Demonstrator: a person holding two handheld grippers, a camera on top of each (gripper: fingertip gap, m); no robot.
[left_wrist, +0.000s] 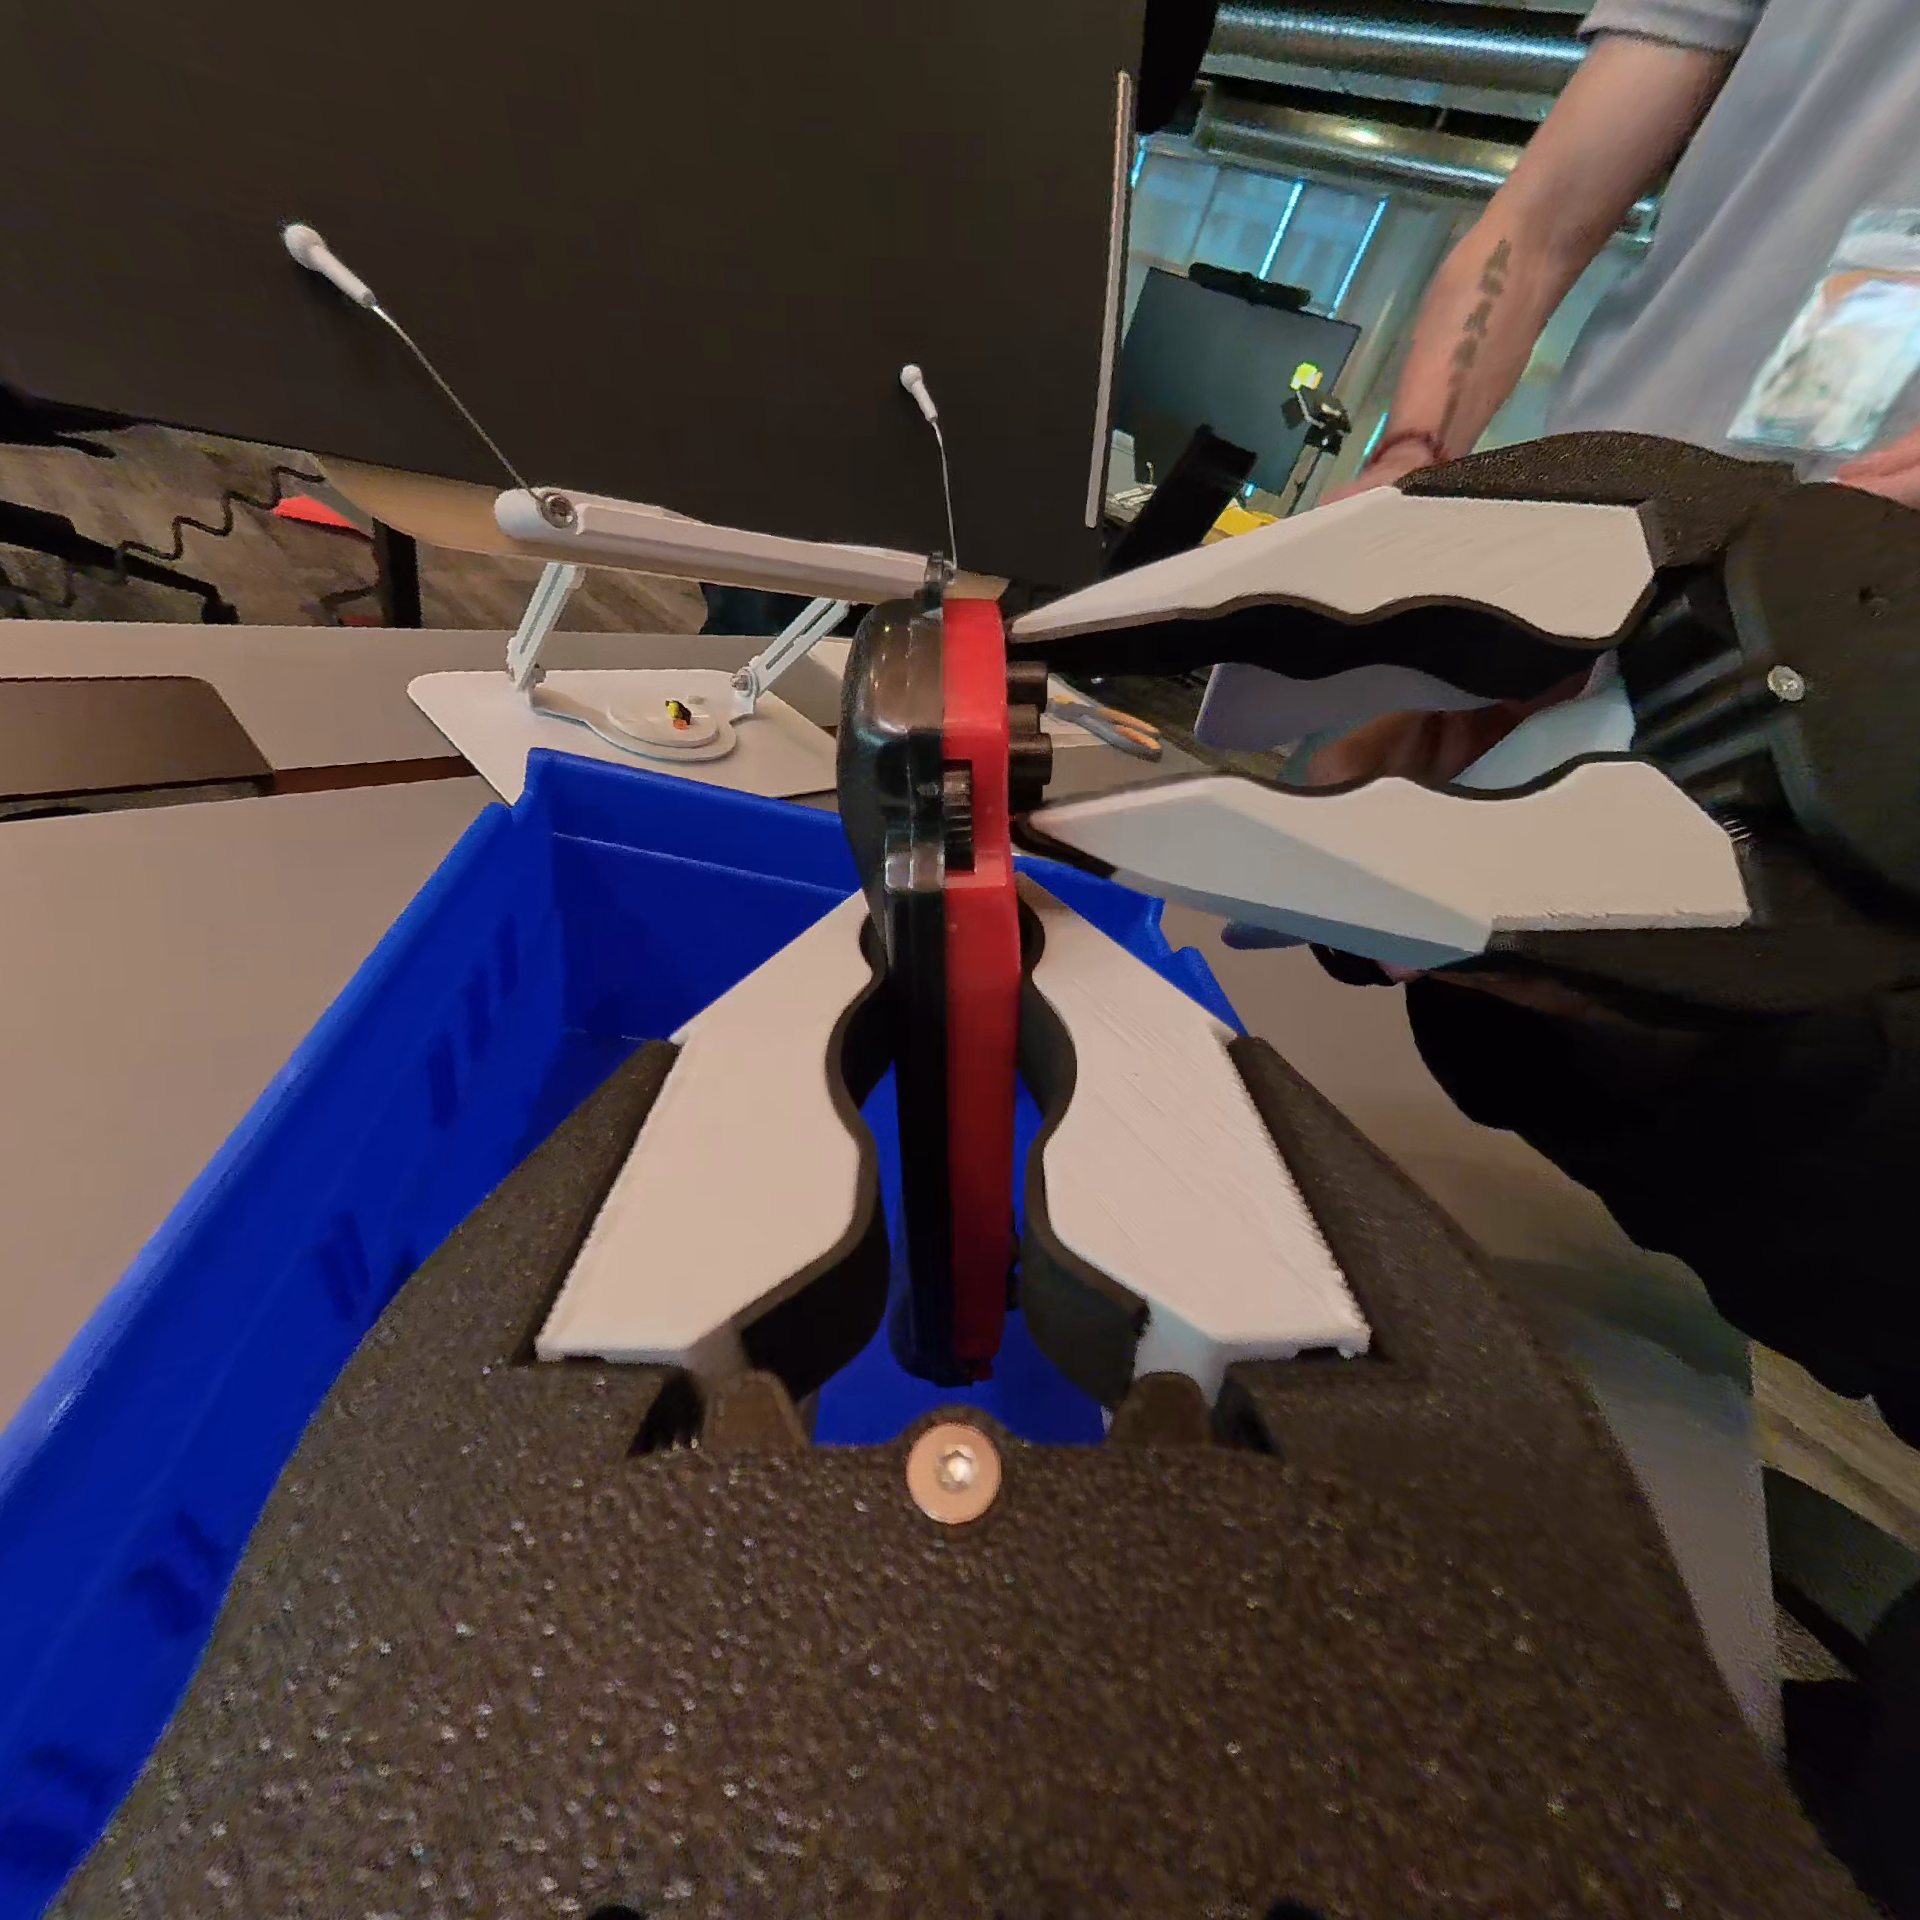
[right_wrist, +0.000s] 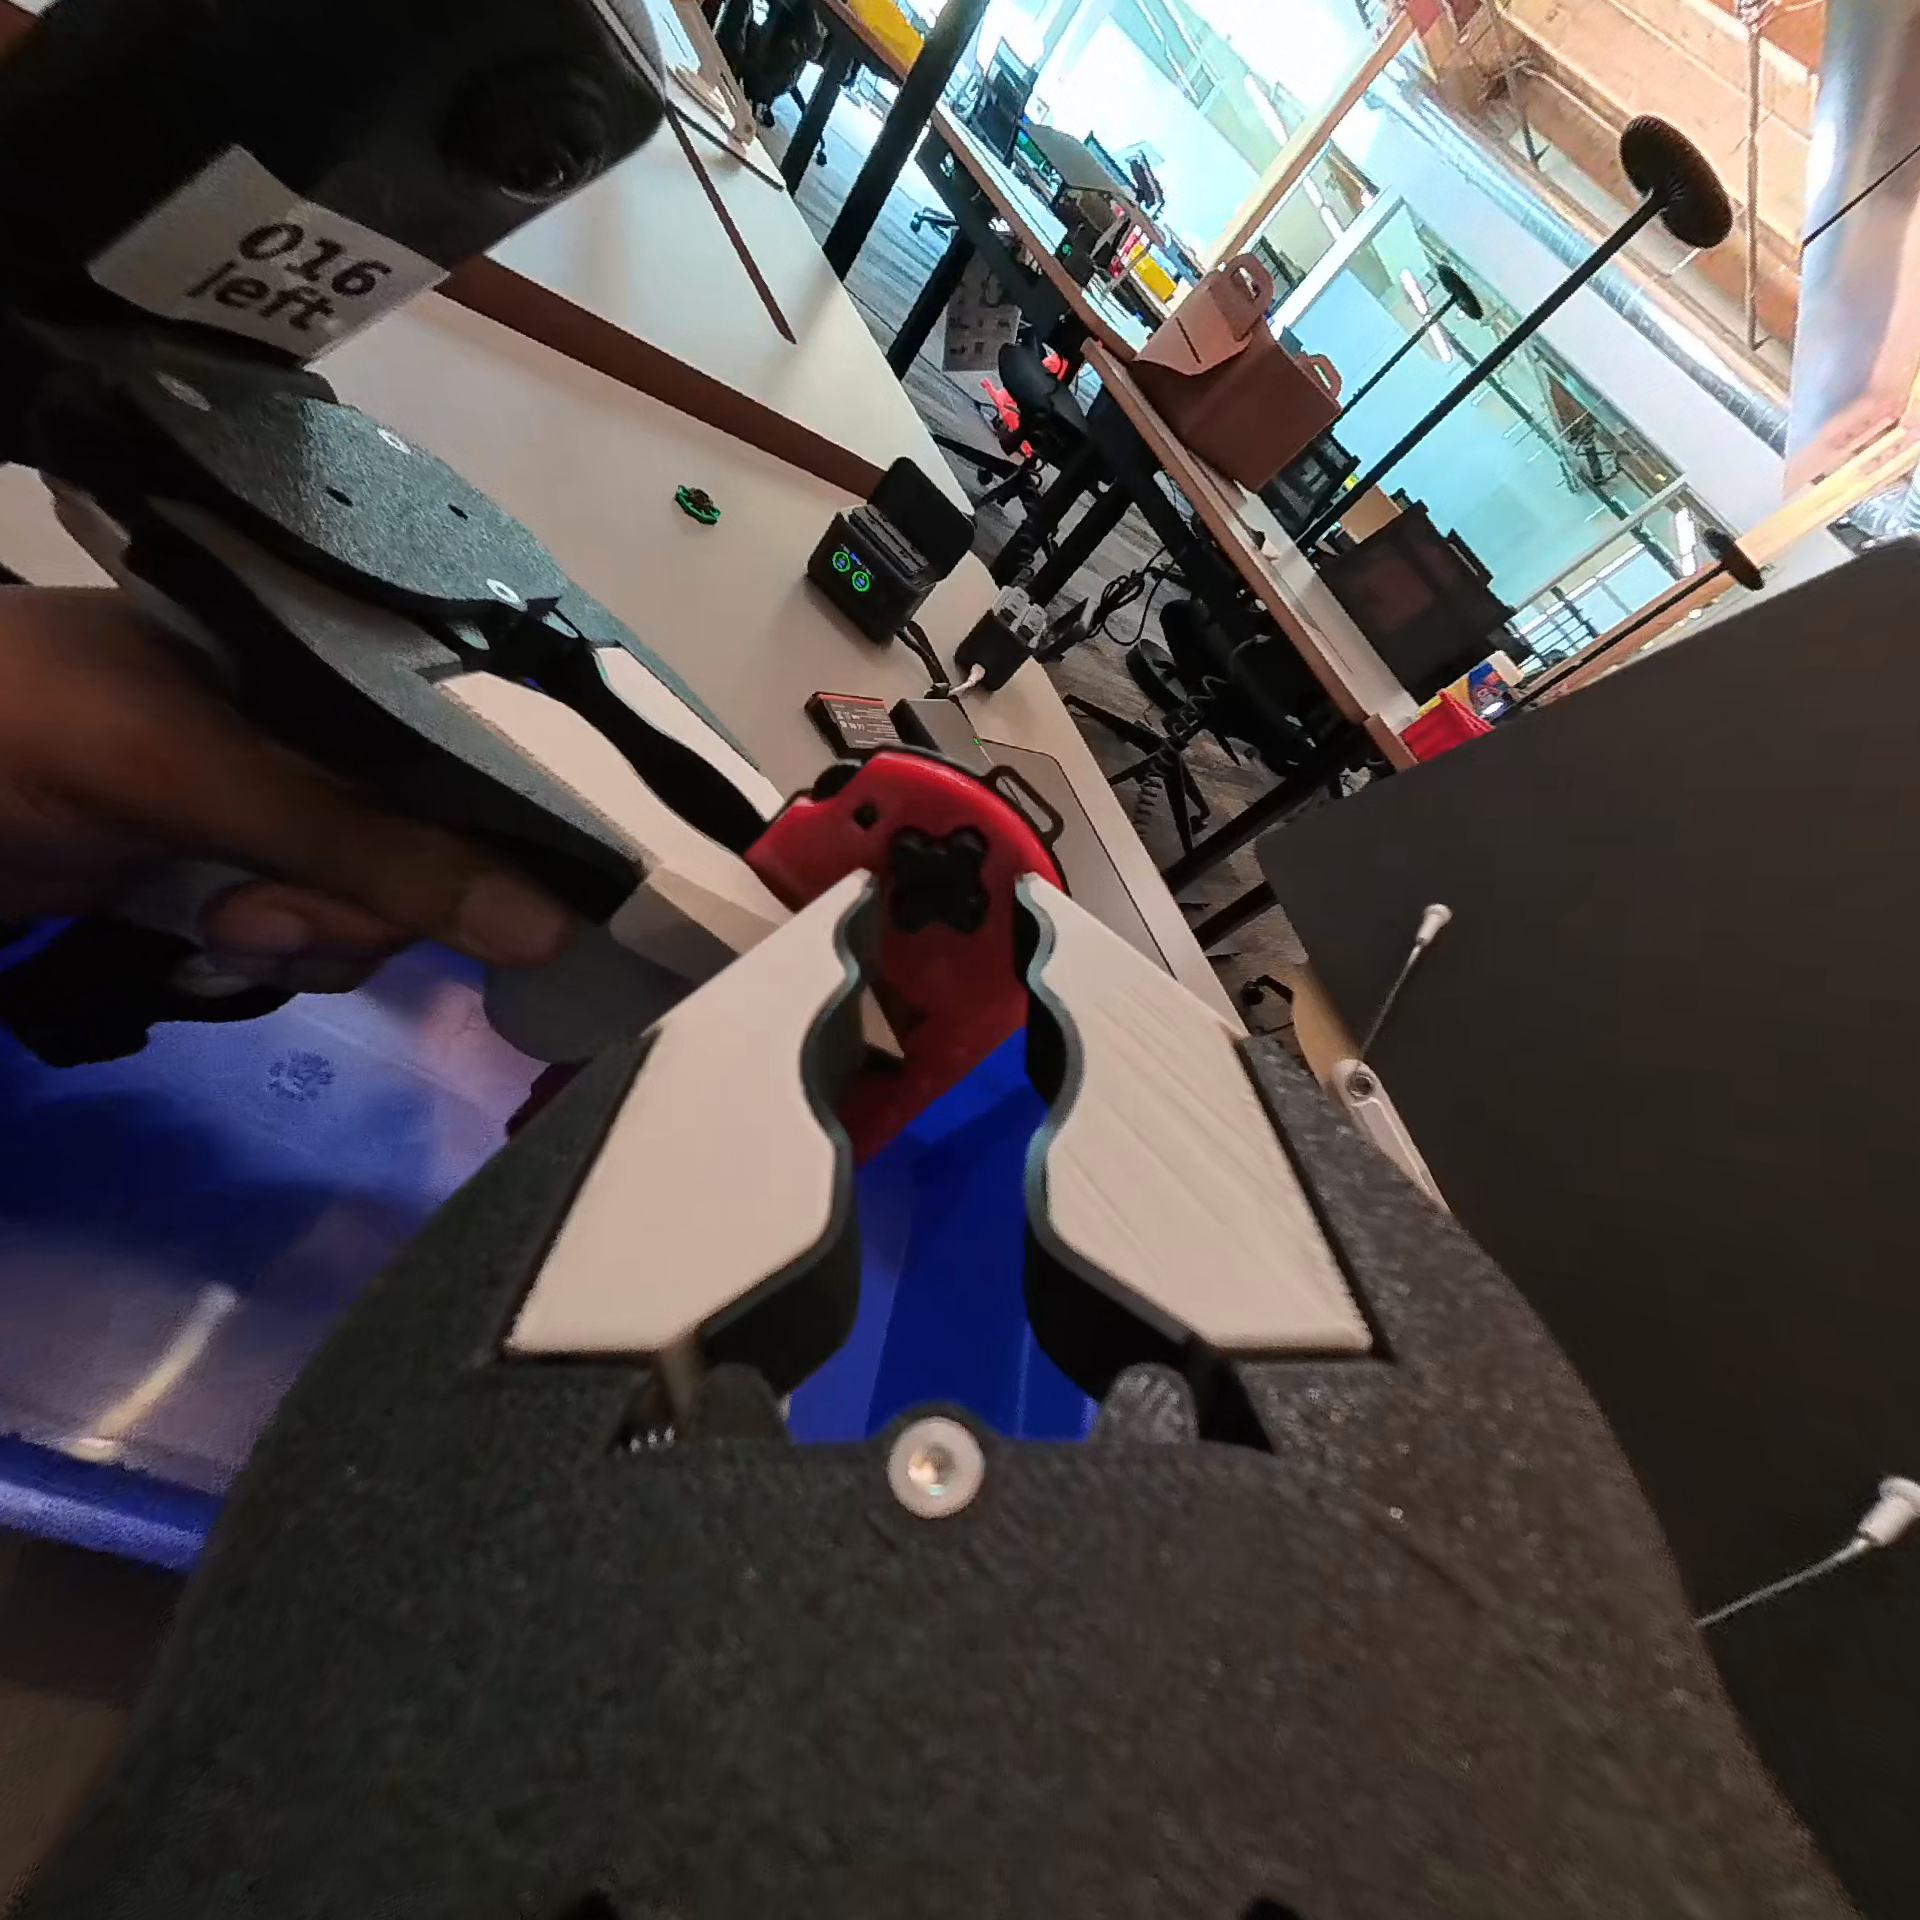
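Observation:
My left gripper (left_wrist: 951, 914) is shut on a flat red-and-black device (left_wrist: 977, 1039). It holds the device upright and edge-on above a blue bin (left_wrist: 416, 1039). My right gripper (left_wrist: 1018, 722) comes in from the right, turned on its side. Its two fingertips stand one on each side of a black cross-shaped knob (right_wrist: 940, 873) on the device's red face (right_wrist: 831, 831), close to it with small gaps showing. The same knob juts out of the red side in the left wrist view (left_wrist: 1029, 727). The right gripper (right_wrist: 943, 883) is open. A hand grips the left gripper's handle (right_wrist: 312, 883).
A white stand (left_wrist: 707, 545) with two thin ball-tipped rods sits on the table behind the bin, before a black panel (left_wrist: 623, 208). A person (left_wrist: 1714, 260) stands at the right. A black charging case (right_wrist: 883, 561) and a small green part (right_wrist: 696, 506) lie on the white table. Less than 4 cm separates the two grippers' tips.

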